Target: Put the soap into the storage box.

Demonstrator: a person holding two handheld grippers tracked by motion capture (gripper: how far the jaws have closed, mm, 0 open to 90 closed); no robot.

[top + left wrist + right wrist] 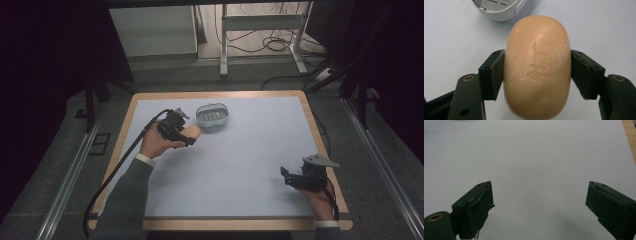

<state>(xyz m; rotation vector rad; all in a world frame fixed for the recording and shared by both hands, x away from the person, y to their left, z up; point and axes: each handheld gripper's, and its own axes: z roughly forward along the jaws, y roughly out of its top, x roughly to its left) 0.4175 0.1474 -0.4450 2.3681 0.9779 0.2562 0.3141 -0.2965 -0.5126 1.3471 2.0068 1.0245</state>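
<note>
Left gripper view: soap bar clamped between left tongs.

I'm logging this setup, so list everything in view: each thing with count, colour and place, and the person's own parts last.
oval tan soap bar with stamped marks: one, tan, clamped between the left claw's pads, just short of the dish
oval white plastic soap dish with slotted insert: one, white, far left-centre of the mat, apart from the soap
pale blue table mat: one, pale blue, covering the tabletop
wooden table edge: one, light wood, framing the mat
white metal frame: one, white, on the floor beyond the table
left claw: one, black, shut on the soap
right claw: one, black, open over bare mat, near right
person's hands and grey sleeves: two, entering from the near edge
</note>
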